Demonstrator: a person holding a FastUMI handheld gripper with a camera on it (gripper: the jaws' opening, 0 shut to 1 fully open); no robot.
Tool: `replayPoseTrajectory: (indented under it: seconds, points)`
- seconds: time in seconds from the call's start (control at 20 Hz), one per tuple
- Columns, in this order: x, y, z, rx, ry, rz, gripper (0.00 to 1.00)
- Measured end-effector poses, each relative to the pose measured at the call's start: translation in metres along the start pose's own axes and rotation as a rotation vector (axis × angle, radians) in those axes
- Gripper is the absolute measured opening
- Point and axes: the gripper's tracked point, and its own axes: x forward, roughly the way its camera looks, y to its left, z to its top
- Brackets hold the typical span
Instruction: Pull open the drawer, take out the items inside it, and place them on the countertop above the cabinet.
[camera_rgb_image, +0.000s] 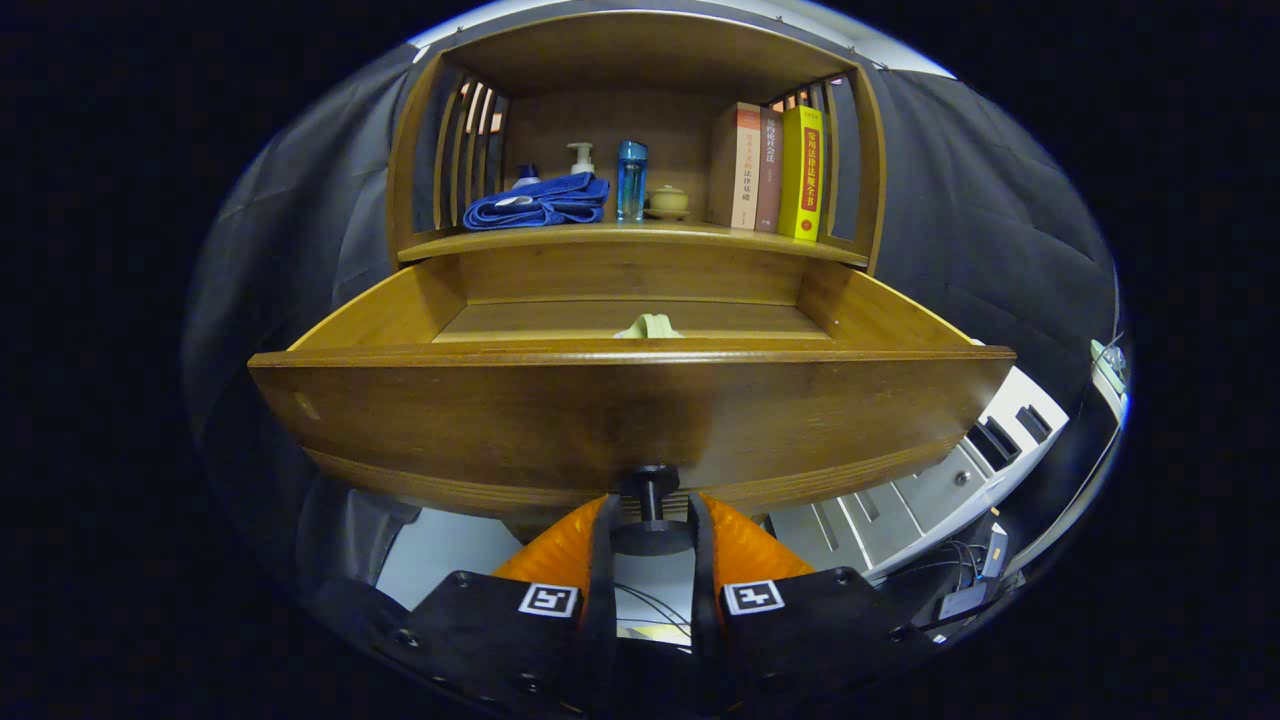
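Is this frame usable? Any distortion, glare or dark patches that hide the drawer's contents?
Gripper view: fisheye bends the drawer front into a bow; sharp focus throughout; soft sheen on the wood, no harsh glare; the drawer's inside is shaded, with just the top of a pale item peeking over the front; the tongs sit around the knob, slightly dim underneath.

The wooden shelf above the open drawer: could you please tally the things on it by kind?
Upright books: 3
Bottles (white pump bottle, clear blue bottle): 2
Folded blue towel: 1
Small lidded ceramic pot: 1
Total: 7
Gripper fingers flank the dark drawer knob.
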Motion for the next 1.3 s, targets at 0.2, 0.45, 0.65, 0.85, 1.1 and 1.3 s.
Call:
replayPoseTrajectory:
  seconds: [0.2, 0.45, 0.65, 0.85, 1.1, 1.3]
  points:
    - [0.000, 0.002, -0.001, -0.008, 0.014, 0.018, 0.46]
    - [-0.012, 0.006, 0.037, -0.045, -0.052, 0.006, 0.70]
    - [-0.026, 0.012, 0.067, -0.071, -0.086, 0.006, 0.99]
    - [-0.040, 0.009, 0.110, -0.019, -0.142, -0.006, 0.99]
    - [-0.030, 0.013, 0.165, -0.034, -0.199, 0.005, 0.99]
    - [0.007, 0.031, 0.191, -0.088, -0.176, 0.028, 0.99]
